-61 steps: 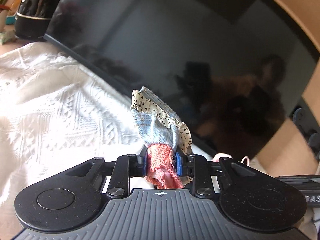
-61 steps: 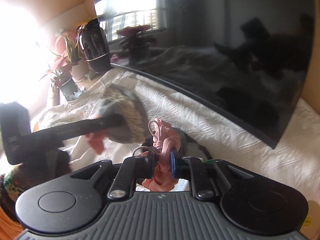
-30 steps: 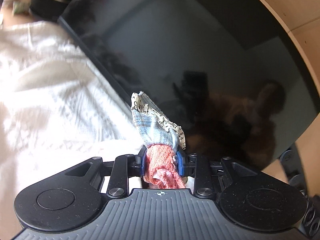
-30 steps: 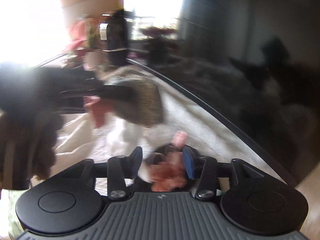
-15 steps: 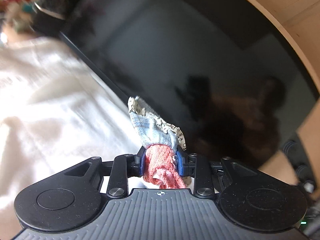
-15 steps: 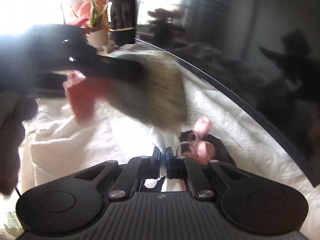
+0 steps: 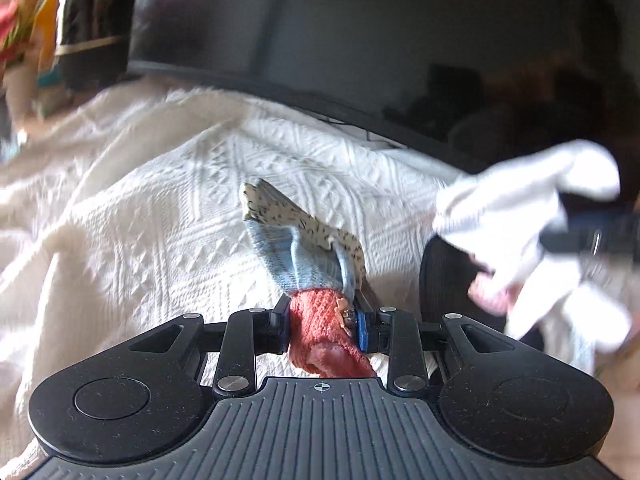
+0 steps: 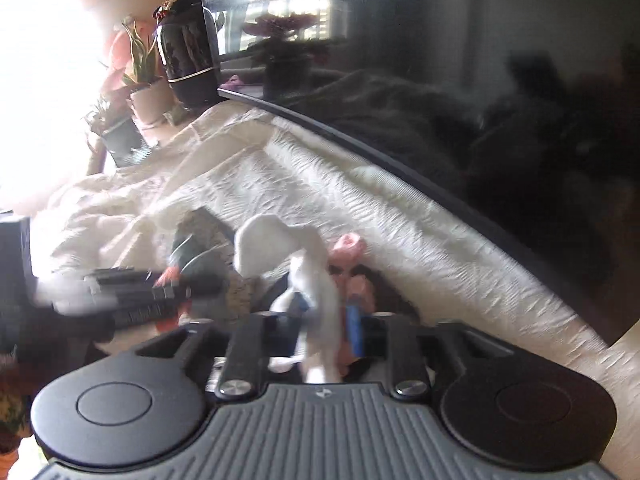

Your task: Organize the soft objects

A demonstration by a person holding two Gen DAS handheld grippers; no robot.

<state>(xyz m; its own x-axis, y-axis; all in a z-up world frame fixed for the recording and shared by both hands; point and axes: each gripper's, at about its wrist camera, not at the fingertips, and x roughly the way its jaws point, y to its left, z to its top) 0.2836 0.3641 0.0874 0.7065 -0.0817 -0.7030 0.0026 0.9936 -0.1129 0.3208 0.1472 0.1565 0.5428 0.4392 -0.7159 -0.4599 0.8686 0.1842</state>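
**Two soft items gripped, a dark bin only half seen**

White quilted bedspread [image 7: 168,208] is spread across the whole work surface, backed by a large dark glossy screen [image 7: 400,40], with a black vase [image 8: 188,52] and potted plants [image 8: 136,80] at the far left corner.

Little of the sorting can be judged finished. Both items in hand are off the cloth and not yet set down, so the placing step is judged to lie ahead for each.

The left gripper [image 7: 322,322] is closed firmly on a bunched sock [image 7: 304,256], its red knit part pinched between the pads and its blue and speckled end fanning out ahead of the fingertips, above the bedspread.

The right gripper [image 8: 324,320] has just been opening from a closed pinch, with a white sock [image 8: 316,276] between its fingers and standing up ahead of them. Whether the pads press on it cannot be told through the blur. In the left wrist view this white sock hangs off to the right of the left gripper.

Just ahead of the right gripper's fingertips a dark round container [image 8: 384,284] is partly seen, with a pink scrunchie-like item [image 8: 350,246] at or inside it. Its full contents are hidden, and no other container is made out.
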